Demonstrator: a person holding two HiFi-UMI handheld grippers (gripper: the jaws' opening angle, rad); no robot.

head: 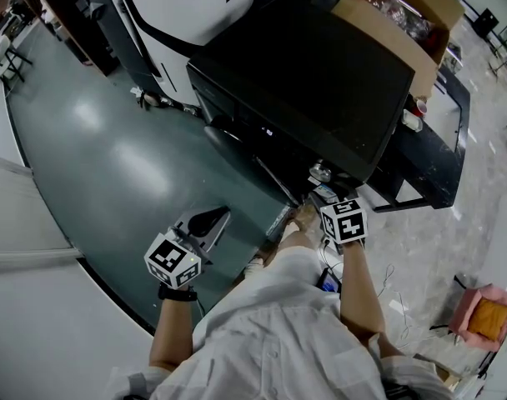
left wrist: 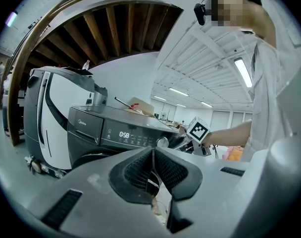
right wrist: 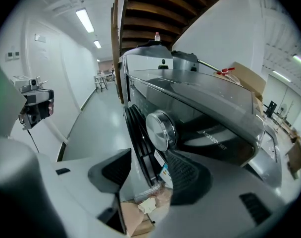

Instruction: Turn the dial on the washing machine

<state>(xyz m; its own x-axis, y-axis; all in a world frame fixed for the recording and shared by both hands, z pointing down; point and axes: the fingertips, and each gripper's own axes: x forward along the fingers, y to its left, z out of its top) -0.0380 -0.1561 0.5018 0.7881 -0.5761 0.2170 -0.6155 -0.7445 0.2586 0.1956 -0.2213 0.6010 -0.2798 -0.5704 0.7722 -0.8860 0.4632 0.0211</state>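
Note:
The dark washing machine stands in front of me, its display lit in the left gripper view. Its round silver dial sits at the right end of the control panel. My right gripper is open just short of the dial. The knob lies a little beyond and above the gap between the fingers, untouched. My left gripper hangs lower and to the left over the floor, away from the machine. Its jaws are shut with nothing between them.
A cardboard box with packets rests on the machine's top at the back right. A white and black appliance stands to the machine's left. A black frame runs along its right. A pink box lies on the floor at right.

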